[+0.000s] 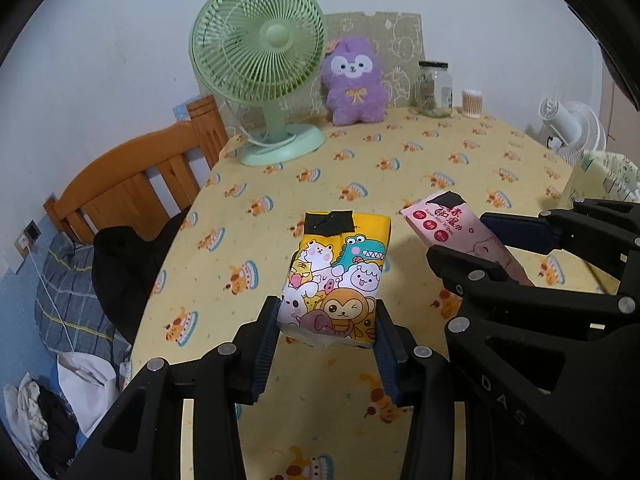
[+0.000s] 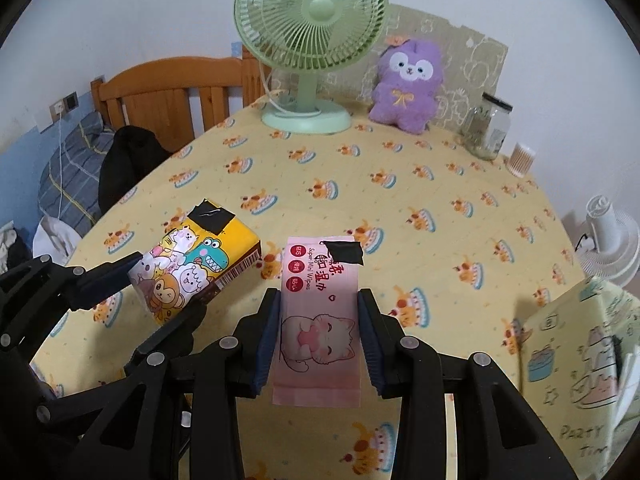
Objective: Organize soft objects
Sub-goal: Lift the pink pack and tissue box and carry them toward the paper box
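My left gripper (image 1: 328, 320) is shut on a yellow tissue pack (image 1: 340, 276) with cartoon animals and holds it above the table. The pack also shows in the right wrist view (image 2: 192, 268), at the left. My right gripper (image 2: 320, 312) is shut on a pink wet-wipes pack (image 2: 318, 312) with a cat drawing. That pack also shows in the left wrist view (image 1: 464, 236), to the right of the tissue pack. A purple plush toy (image 1: 354, 80) sits upright at the far side of the table; it also shows in the right wrist view (image 2: 406, 86).
A green desk fan (image 1: 260, 60) stands at the back left on the yellow tablecloth (image 1: 440, 160). A glass jar (image 1: 434, 88) and a cotton-swab tub (image 1: 472, 104) stand at the back right. A printed fabric bag (image 2: 584, 360) sits at the right edge. A wooden bed frame (image 1: 132, 176) lies beyond the left edge.
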